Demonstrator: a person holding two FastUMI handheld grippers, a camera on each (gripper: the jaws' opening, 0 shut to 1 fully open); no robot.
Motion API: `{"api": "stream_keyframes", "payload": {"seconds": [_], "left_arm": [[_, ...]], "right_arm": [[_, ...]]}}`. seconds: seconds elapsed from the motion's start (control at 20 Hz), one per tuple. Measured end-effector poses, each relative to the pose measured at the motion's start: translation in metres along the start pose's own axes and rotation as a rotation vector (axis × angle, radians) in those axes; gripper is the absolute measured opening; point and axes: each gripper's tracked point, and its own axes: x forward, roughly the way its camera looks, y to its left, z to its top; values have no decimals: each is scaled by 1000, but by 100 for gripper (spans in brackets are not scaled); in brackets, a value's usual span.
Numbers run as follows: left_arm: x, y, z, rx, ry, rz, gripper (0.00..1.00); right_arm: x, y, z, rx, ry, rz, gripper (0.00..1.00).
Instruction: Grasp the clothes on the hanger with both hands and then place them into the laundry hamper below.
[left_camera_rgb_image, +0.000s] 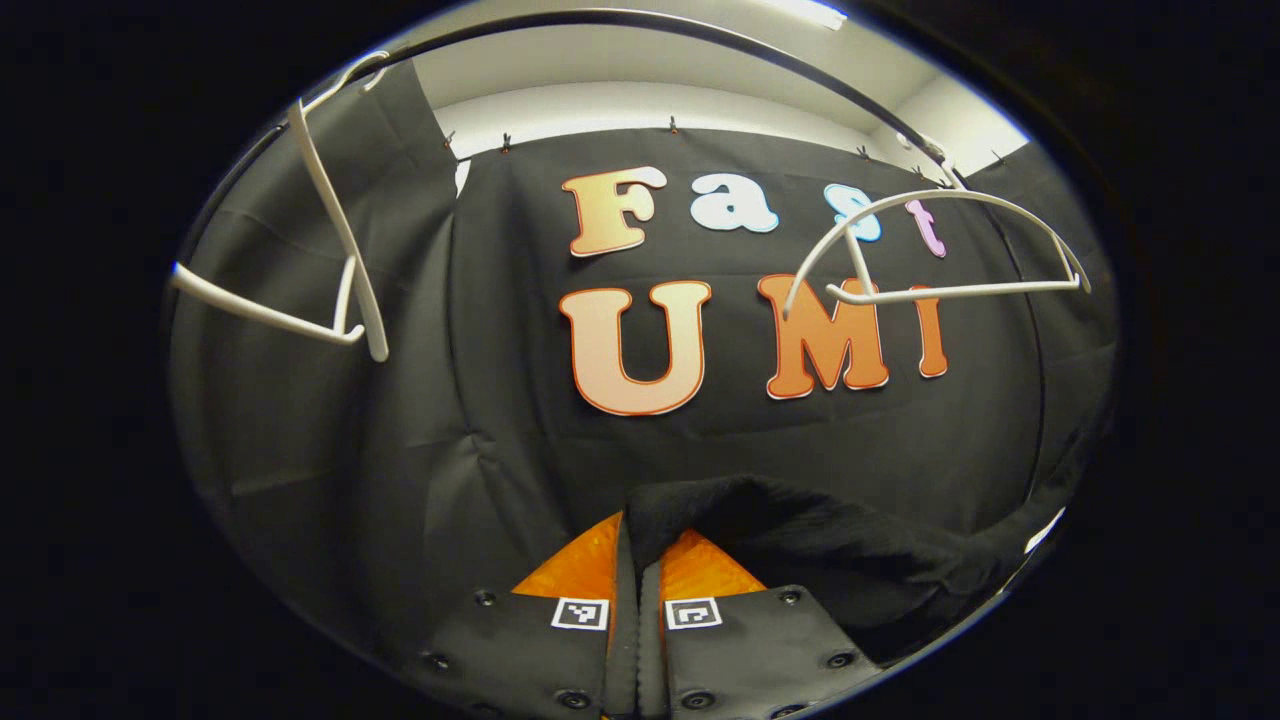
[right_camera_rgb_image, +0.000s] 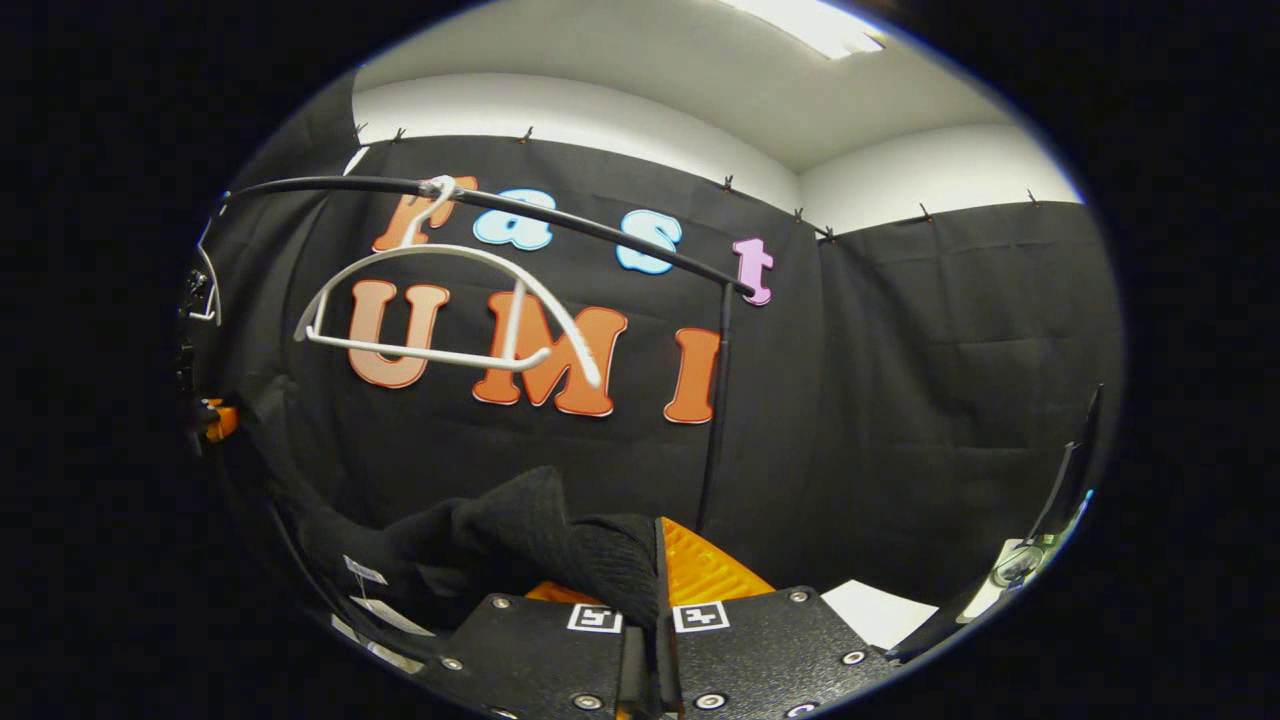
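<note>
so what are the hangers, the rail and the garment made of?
Hangers: white plastic by the look, smooth, moulded, slight sheen. Rail: probably metal tube, thin, dark, semi-gloss. Garment: black knit fabric, matte, fine ribbed texture, soft folds; fibre unclear.

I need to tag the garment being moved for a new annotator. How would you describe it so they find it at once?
Start at the black rail with its bare white hanger. Below it hangs the dark knit garment, pinched in the right tool and in the left tool. Unlike the smooth backdrop cloth, it is ribbed and bunched.
</note>
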Motion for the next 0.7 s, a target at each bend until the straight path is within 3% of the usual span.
{"api": "stream_keyframes", "payload": {"seconds": [0.35, 0.7], "left_arm": [[-40, -5, -9, 4, 48, -1, 7], [-67, -33, -4, 11, 99, -69, 7]], "right_arm": [[-26, 60, -9, 10, 39, 119, 10], [-38, 127, -7, 32, 67, 243, 10]]}}
